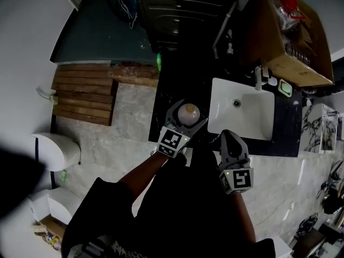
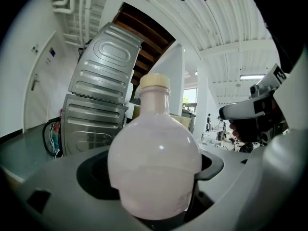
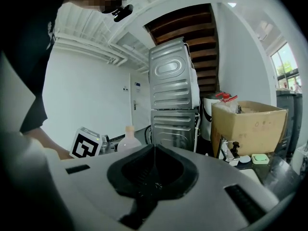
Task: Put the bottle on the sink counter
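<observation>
A round pale pink bottle (image 2: 154,162) with a cream cap is clamped upright in my left gripper (image 1: 185,118); it fills the middle of the left gripper view. From the head view the bottle (image 1: 188,112) hangs over the dark counter (image 1: 166,98) left of the white sink basin (image 1: 244,114). My right gripper (image 1: 230,144) is at the basin's front edge, jaws shut with nothing between them. The right gripper view shows the bottle (image 3: 129,139) and the left gripper's marker cube (image 3: 86,143) off to its left.
Stacked steel washer and dryer (image 3: 174,97) stand behind the counter. A cardboard box (image 1: 293,36) sits at the right, with a tap (image 1: 259,78) and green soap dish (image 1: 285,87) by the basin. A wooden mat (image 1: 83,93) and white toilet (image 1: 56,152) are on the floor, left.
</observation>
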Available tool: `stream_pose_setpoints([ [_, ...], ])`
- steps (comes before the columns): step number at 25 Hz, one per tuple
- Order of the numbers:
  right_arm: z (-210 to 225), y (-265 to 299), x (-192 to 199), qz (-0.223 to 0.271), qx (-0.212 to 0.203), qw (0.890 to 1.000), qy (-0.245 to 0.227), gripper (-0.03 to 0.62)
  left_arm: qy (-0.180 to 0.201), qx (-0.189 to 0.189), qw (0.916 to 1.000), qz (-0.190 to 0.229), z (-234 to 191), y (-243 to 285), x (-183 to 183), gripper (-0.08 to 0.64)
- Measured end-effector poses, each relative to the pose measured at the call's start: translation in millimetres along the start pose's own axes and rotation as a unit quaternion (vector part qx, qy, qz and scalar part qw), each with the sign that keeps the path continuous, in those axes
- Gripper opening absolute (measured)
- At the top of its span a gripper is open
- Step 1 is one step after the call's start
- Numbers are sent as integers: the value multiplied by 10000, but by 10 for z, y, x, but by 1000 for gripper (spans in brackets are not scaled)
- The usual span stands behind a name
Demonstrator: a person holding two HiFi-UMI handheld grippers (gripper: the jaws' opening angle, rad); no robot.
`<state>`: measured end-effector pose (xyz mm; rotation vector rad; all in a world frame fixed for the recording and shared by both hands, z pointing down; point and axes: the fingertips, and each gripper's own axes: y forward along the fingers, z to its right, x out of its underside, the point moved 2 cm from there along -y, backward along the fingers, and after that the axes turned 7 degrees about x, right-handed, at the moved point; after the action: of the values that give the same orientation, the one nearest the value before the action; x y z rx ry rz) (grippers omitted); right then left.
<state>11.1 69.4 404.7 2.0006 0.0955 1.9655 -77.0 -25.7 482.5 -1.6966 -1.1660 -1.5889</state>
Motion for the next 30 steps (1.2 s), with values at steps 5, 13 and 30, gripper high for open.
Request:
stream_pose_setpoints([
  [5, 147, 167, 34, 29, -106, 9999, 60, 40, 3, -138, 9999, -72, -160, 256, 45, 405],
  [13, 559, 646, 7, 134, -118, 9998, 58, 40, 222, -333, 9981, -474, -567, 967, 243, 405],
  [30, 1381, 1681, 275, -348, -222, 9989, 239, 40, -102, -852, 9868, -1374, -1404, 2253, 952, 405],
])
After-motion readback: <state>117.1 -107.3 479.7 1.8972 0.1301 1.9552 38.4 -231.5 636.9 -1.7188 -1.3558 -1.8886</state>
